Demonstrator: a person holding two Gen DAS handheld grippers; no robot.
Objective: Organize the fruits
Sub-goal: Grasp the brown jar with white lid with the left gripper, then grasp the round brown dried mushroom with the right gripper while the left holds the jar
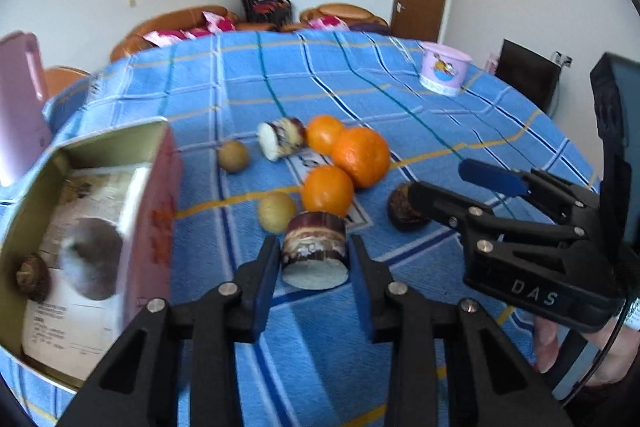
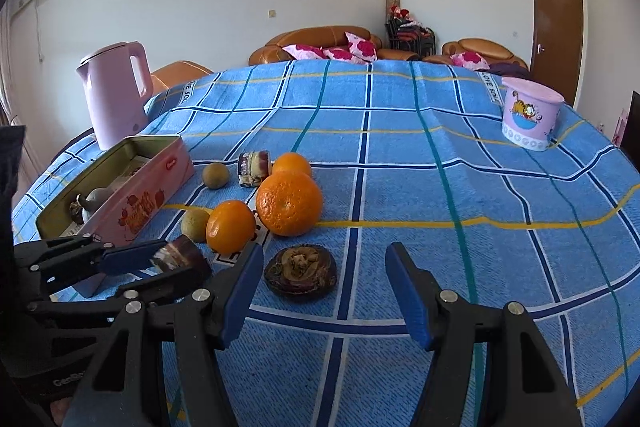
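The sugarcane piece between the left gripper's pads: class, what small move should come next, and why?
Probably a short lift straight up. The left gripper has its pads against both sides of the sugarcane piece, which appears to rest on the blue cloth. The open tin lies just to its left, and the oranges sit close behind, so rising first should avoid nudging them.

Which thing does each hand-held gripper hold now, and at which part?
The left hand-held gripper holds the sugarcane piece by its round sides. The right hand-held gripper holds nothing.
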